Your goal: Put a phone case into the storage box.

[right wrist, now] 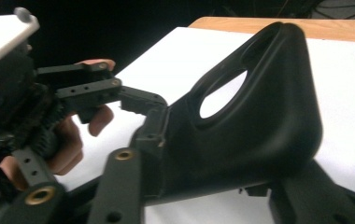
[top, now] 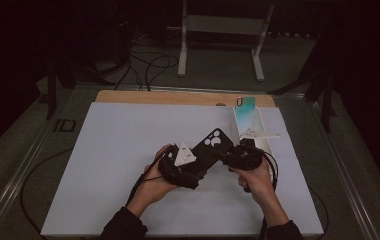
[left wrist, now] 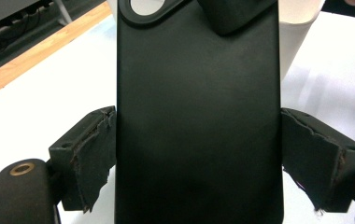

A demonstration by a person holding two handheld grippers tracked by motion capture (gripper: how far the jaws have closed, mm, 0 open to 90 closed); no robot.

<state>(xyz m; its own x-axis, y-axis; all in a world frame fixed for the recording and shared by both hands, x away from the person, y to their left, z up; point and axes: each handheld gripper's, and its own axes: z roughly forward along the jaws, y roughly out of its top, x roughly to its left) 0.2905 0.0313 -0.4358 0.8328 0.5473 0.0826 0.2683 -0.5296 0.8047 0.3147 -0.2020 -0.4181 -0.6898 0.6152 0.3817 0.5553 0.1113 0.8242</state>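
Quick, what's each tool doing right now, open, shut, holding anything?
Left tool: shut across the sides of the black phone case.
Right tool: shut on the case's camera end.

1 black phone case point(top: 212, 146) is counted, held between 2 grippers, the left gripper point(top: 198, 170) and the right gripper point(top: 228, 156); 1 white bin point(top: 263, 131) and 1 white board point(top: 118, 150) are counted.

A white bin point(top: 261, 131) stands on the white tabletop point(top: 113, 150).
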